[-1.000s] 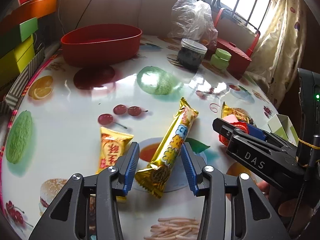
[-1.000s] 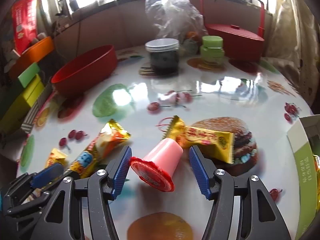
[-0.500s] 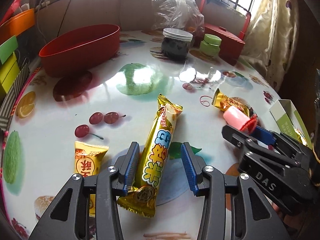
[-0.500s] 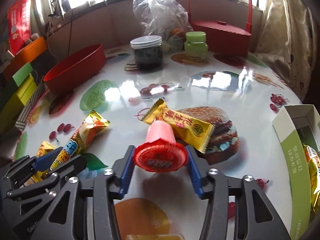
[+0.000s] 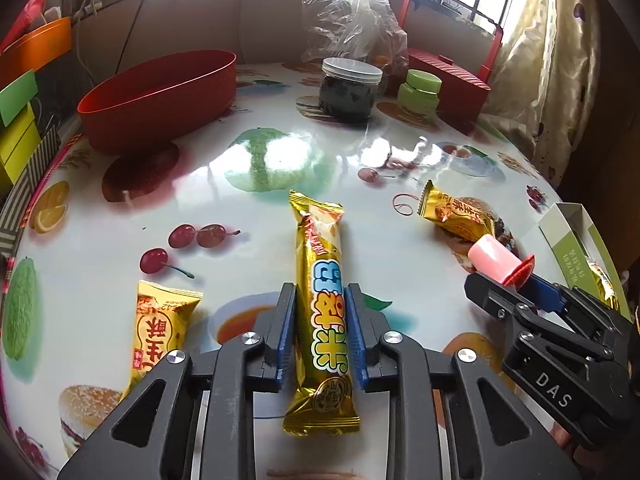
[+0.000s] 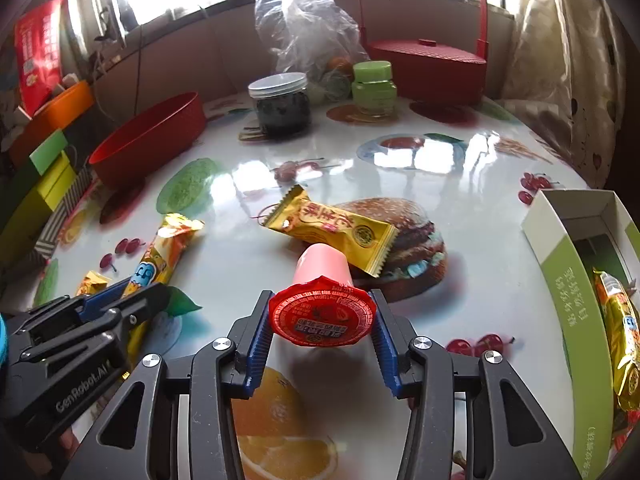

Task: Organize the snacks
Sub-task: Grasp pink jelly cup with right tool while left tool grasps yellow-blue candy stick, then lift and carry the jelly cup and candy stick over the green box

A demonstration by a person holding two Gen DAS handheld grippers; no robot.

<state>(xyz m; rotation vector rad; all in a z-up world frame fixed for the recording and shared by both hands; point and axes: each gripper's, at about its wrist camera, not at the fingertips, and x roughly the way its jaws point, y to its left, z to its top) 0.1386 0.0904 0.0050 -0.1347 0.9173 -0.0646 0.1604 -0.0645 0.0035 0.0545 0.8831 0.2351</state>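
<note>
My left gripper (image 5: 320,304) is shut on a long gold snack bar (image 5: 322,300), its far end pointing away over the table. My right gripper (image 6: 320,308) is shut on a pink jelly cup with a red foil lid (image 6: 322,300), held a little above the table; the cup also shows in the left wrist view (image 5: 494,260). A gold wrapped biscuit (image 6: 332,232) lies just beyond the cup on a printed burger. A small yellow packet (image 5: 160,328) lies left of my left gripper. A red oval basin (image 5: 160,96) stands at the far left.
An open green-and-white box (image 6: 568,280) with a gold snack inside sits at the right edge. A dark jar (image 5: 350,92), a green jar (image 5: 420,92), a plastic bag (image 5: 352,20) and a red lidded basket (image 6: 428,64) stand at the back. Coloured boxes (image 5: 16,132) line the left side.
My left gripper closed on the gold snack bar. My right gripper closed on the pink jelly cup, turning its lid toward the camera, and lifted slightly. Both views tilted up a little.
</note>
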